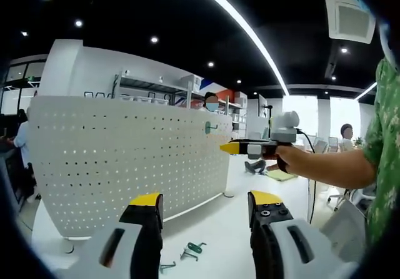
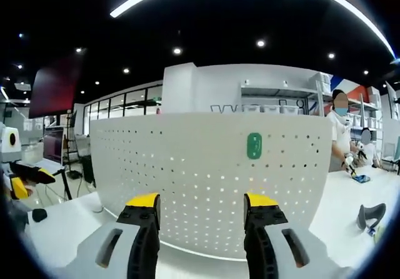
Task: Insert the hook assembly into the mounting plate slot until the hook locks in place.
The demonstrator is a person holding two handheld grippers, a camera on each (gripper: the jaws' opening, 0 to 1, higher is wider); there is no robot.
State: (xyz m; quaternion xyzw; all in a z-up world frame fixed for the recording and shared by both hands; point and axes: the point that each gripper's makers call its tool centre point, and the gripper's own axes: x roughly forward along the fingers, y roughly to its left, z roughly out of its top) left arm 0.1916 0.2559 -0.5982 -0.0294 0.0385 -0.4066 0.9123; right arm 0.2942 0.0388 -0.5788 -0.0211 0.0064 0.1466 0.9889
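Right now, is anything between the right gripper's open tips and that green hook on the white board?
Nothing: in the right gripper view the right gripper faces bare pegboard below the mounted green hook.

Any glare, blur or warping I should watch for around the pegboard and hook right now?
Left gripper view: pegboard bows from fisheye warp; bright windows at right wash out the background; hook small but sharp; spare hooks on the table legible. Right gripper view: ceiling light strip glares above; board face evenly lit, green hook clear; edges curve and soften.

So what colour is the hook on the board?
Green. The hook on the white board shows best in the right gripper view.
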